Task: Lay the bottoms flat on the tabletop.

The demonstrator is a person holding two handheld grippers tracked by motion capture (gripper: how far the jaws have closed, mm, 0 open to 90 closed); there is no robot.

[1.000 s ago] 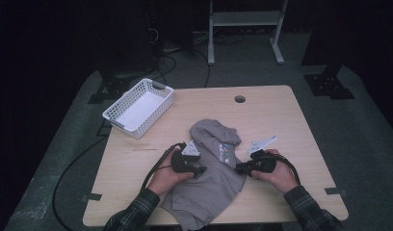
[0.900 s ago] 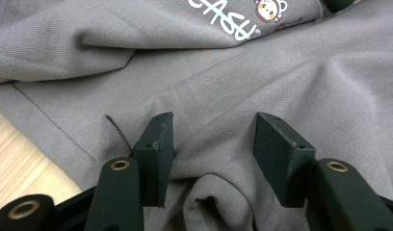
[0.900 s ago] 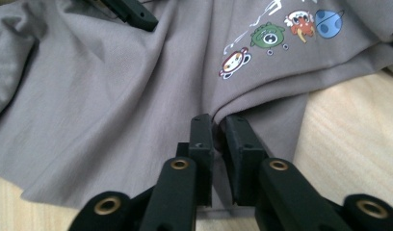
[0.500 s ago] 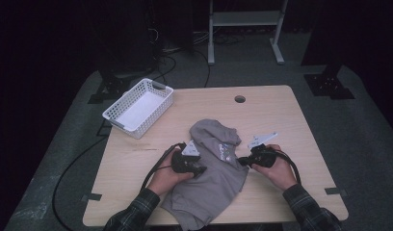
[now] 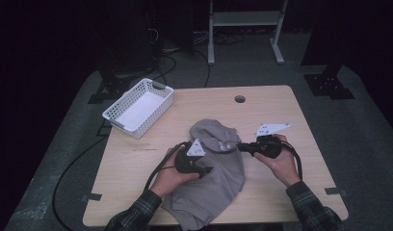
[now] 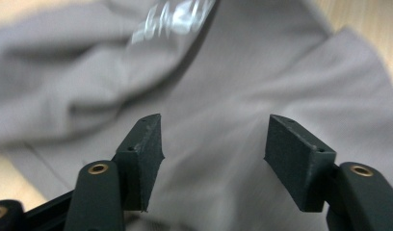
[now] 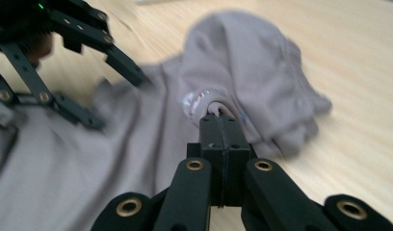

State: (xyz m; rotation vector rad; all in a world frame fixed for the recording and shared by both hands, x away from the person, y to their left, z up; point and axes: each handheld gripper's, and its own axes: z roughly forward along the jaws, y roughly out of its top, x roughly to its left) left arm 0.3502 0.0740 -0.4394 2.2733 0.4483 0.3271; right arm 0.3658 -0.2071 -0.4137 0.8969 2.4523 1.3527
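A grey shirt (image 5: 211, 180) lies crumpled on a light wooden table (image 5: 137, 163), spread from the near edge, where a fold hangs just over it, up toward the middle of the top. Two forearms in plaid sleeves (image 5: 137, 216) come in over the near edge, each hand holding a black gripper. The left gripper (image 5: 204, 170) rests over the left part of the shirt; in the left gripper view its jaws stand apart above the cloth with nothing pinched between them, and they have just been opening. The right gripper (image 5: 242, 146) sits just to the right of the shirt's upper part, pointing left into it. In the right gripper view its jaws are pressed together on a small bunch of the grey cloth near the pale printed lettering (image 7: 199, 102), with that bunch lifted slightly off the surface. Farther back, near the far left corner of the table, a white plastic basket (image 5: 120, 118) stands at an angle, well apart from the shirt. Near the far edge, a small round hole (image 5: 240, 99) is cut in the table top.
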